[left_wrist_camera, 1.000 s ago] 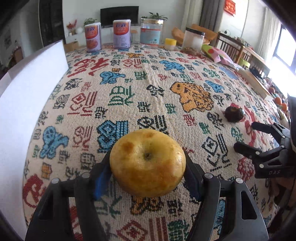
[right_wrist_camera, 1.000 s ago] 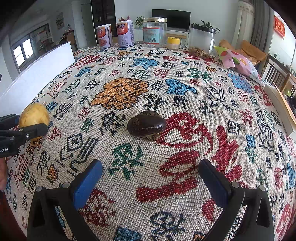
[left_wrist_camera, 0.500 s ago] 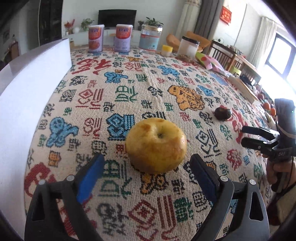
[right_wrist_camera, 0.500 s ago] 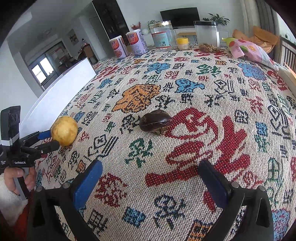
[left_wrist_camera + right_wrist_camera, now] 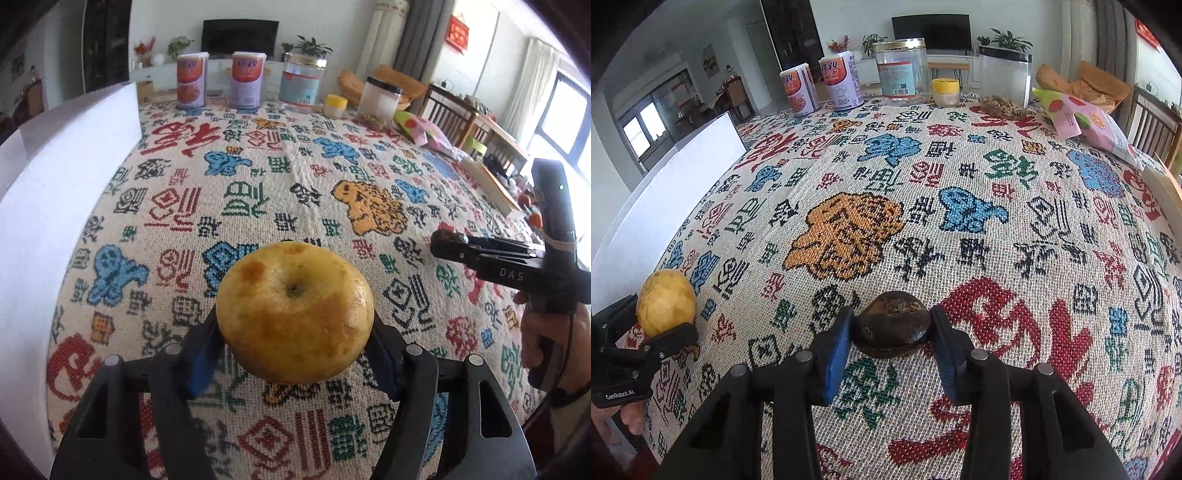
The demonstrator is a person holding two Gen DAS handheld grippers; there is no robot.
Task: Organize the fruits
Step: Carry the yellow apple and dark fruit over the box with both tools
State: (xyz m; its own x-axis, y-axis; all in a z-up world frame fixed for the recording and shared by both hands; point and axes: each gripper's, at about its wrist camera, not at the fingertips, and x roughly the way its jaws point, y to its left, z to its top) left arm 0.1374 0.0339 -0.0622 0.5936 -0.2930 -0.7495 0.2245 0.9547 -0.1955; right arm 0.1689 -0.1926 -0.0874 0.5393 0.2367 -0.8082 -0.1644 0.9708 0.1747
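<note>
While both grippers are over the woven tablecloth (image 5: pixel 960 177), each has a fruit betw. its pads. L gripper (image 5: pixel 293 354): jaws have just been closing, blue pads now pressed on both sides of the yellow apple (image 5: pixel 294 311), stem dimple facing the cam; apple sits toward the near edge of the tabletop, closer to the left side, next to the white board (image 5: pixel 55 206) along the left edge. R gripper (image 5: pixel 892 341): jaws have just been closing, now clamped on the dark brown fruit (image 5: pixel 893 324), which is near the near edge, approx mid-width. Fruit type unclear, skin dark and wrinkled. Far edge: two cans (image 5: pixel 822 86), clear jar (image 5: pixel 900 68), small yellow-lid jar (image 5: pixel 945 90), tall container (image 5: pixel 1004 79). Snack bag (image 5: pixel 1086 125) at far right corner.
</note>
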